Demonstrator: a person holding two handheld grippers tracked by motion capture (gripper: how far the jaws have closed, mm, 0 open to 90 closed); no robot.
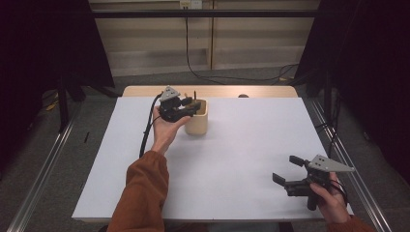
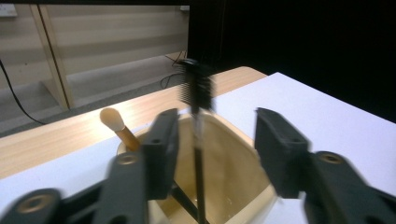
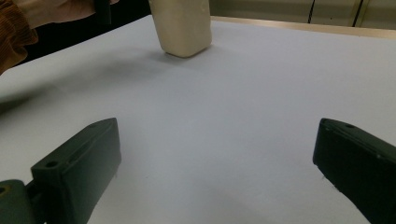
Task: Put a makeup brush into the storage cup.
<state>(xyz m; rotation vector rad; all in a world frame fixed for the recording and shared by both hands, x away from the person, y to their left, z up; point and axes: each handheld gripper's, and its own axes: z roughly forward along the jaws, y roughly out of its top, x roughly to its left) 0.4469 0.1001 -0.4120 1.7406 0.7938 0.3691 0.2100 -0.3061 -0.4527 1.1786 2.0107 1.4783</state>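
High view, item list: white table top (image 1: 232,159) laid over a wooden board (image 1: 270,91); cream cup (image 1: 198,121) standing upright toward the far left of the top; left gripper (image 1: 192,107) held at the cup's rim, its black cable trailing toward the person's orange sleeve (image 1: 140,193); right gripper (image 1: 286,170) resting low near the front right corner, well apart from the cup, jaws spread wide with bare table between them. Left gripper view, item list: left gripper (image 2: 217,140) with jaws part-way open over the cup's mouth; cream cup (image 2: 233,172), open top, pale inner wall visible; black-bristled brush (image 2: 196,88) standing upright in the cup, its thin black handle rising between the two jaws with a gap on either side, neither pad pressing on it; wooden-handled brush with a pale round head (image 2: 113,120) leaning out of the cup's left rim, outside the jaws. Right gripper view, item list: right gripper (image 3: 217,158) fully open and empty; cream cup (image 3: 183,28) far off at the top; orange sleeve (image 3: 14,32) at the upper left corner
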